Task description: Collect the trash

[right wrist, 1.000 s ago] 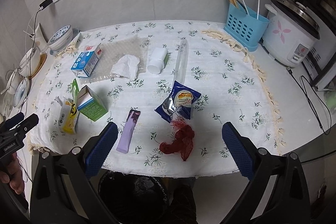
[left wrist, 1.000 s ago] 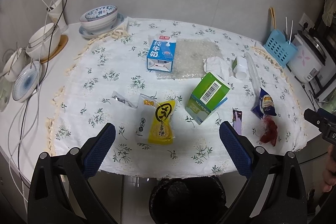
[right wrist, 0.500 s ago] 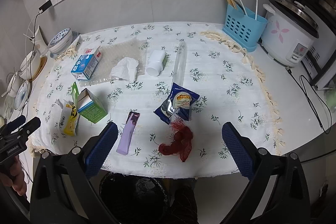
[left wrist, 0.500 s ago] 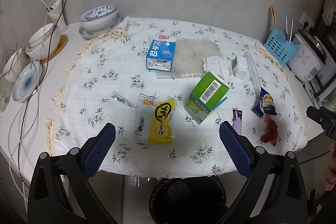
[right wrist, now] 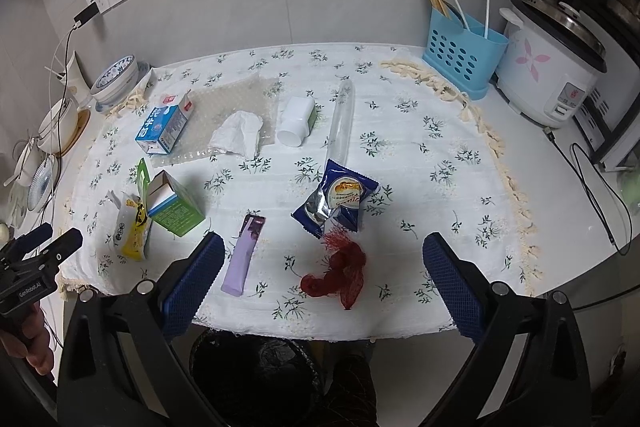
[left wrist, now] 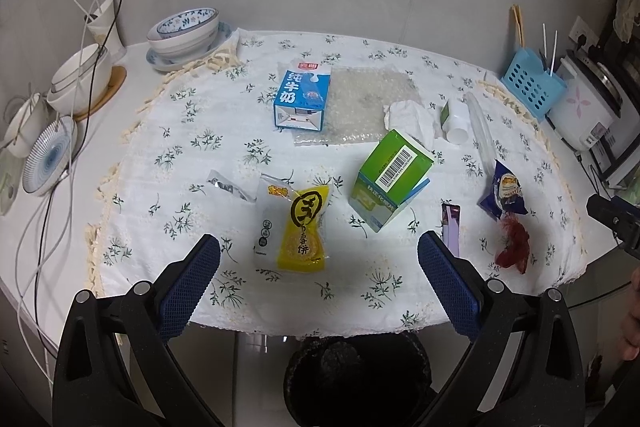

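Two claws hang wide apart and empty over the near edge of the surface (left wrist: 132, 131), which wears a white floral cloth. I see my left claw (left wrist: 319, 277) with its blue pads spread; just ahead of it, between the fingers, lies a yellow snack packet (left wrist: 302, 227) overlapping a white packet (left wrist: 266, 223). Ahead and to its right a green carton (left wrist: 390, 179) lies tipped on its side, and beyond that a blue milk carton (left wrist: 302, 99) rests beside a sheet of bubble wrap (left wrist: 360, 107) with a crumpled tissue (left wrist: 408, 117) on its corner. A small torn clear wrapper (left wrist: 230, 185) lies ahead to the left.

My right claw (right wrist: 332, 279) is equally spread, nothing between its pads. A purple sachet (right wrist: 244, 253) lies just ahead of its left finger, and a red mesh net (right wrist: 338, 273) sits between the fingers, close in. Just beyond the net is a blue snack wrapper (right wrist: 336, 199); farther ahead are a white bottle (right wrist: 298, 121) on its side and a long clear plastic tube (right wrist: 344, 117).

Below both claws, under the surface edge, stands a black trash bin (right wrist: 256, 375). Far to the right of my right claw are a blue utensil holder (right wrist: 460, 63) and a rice cooker (right wrist: 548, 75); far left of my left claw are stacked bowls (left wrist: 184, 31).
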A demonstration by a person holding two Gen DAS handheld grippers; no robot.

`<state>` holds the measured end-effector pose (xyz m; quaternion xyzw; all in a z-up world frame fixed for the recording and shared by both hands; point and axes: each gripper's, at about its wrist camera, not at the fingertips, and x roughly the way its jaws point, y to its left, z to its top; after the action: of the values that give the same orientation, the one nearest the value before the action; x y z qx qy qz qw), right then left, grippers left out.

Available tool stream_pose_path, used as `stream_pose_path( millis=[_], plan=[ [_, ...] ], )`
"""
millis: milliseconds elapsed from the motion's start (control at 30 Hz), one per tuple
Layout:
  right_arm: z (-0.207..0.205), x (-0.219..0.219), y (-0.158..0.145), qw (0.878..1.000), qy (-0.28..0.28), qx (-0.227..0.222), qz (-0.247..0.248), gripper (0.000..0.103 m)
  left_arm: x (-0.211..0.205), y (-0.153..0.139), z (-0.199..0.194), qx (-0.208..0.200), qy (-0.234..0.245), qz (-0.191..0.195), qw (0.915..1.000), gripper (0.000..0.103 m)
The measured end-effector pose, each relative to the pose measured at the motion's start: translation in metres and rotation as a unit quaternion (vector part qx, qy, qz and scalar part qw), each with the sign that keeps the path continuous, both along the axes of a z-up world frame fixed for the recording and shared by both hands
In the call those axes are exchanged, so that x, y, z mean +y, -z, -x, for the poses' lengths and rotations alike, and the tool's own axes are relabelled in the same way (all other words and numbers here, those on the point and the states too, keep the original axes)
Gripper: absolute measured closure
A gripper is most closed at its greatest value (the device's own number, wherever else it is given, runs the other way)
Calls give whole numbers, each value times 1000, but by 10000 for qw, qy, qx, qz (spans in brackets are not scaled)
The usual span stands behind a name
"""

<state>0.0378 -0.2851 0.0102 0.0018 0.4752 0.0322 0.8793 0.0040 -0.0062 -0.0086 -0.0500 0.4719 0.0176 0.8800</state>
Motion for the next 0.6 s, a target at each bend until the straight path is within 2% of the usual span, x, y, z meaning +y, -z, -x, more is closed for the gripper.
stream_pose_path(
  millis=[600],
  plan=[
    [6, -3, -11, 10000, 4, -73, 17, 8, -8, -5, 4, 25, 55, -85, 9999, 6]
  ],
)
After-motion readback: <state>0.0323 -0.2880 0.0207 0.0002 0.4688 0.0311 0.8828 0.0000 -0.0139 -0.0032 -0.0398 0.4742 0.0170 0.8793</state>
